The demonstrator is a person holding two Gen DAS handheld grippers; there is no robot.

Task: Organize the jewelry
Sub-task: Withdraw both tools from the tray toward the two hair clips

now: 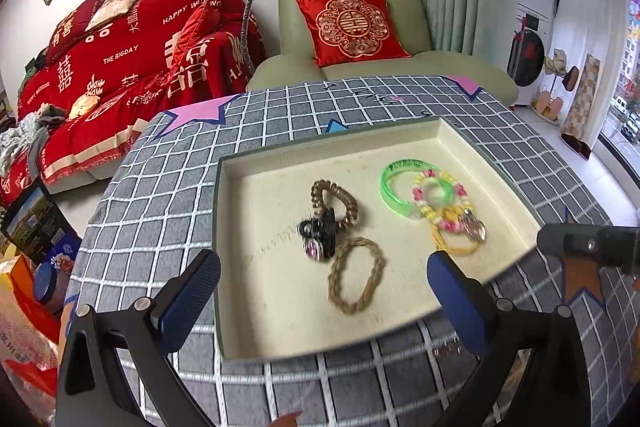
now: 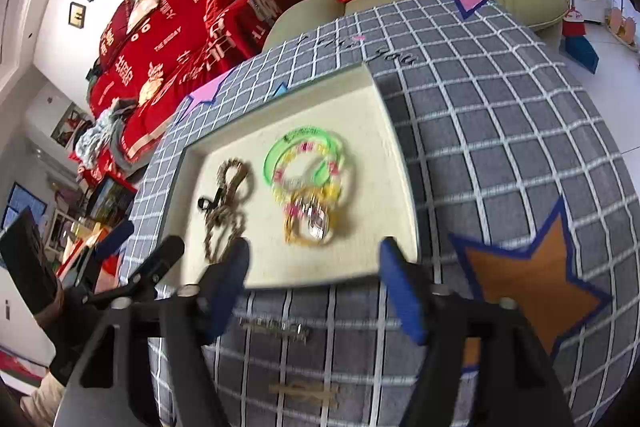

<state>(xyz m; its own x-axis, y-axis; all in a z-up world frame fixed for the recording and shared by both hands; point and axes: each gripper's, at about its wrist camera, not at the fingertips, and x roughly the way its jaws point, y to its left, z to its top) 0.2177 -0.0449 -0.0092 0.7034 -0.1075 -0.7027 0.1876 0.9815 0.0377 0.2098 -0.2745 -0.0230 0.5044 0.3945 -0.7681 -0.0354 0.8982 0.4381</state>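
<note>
A cream tray lies on the checked tablecloth. In it are a green bangle, a pink-and-yellow bead bracelet, a yellow ring with a clear charm, a brown spiral hair tie, a black claw clip and a braided brown band. My left gripper is open over the tray's near part, empty. My right gripper is open at the tray's near edge, empty. Two hair clips lie on the cloth below it.
The table has star patches. A green armchair with a red cushion and a red-covered sofa stand behind. Boxes and bags sit on the floor at left.
</note>
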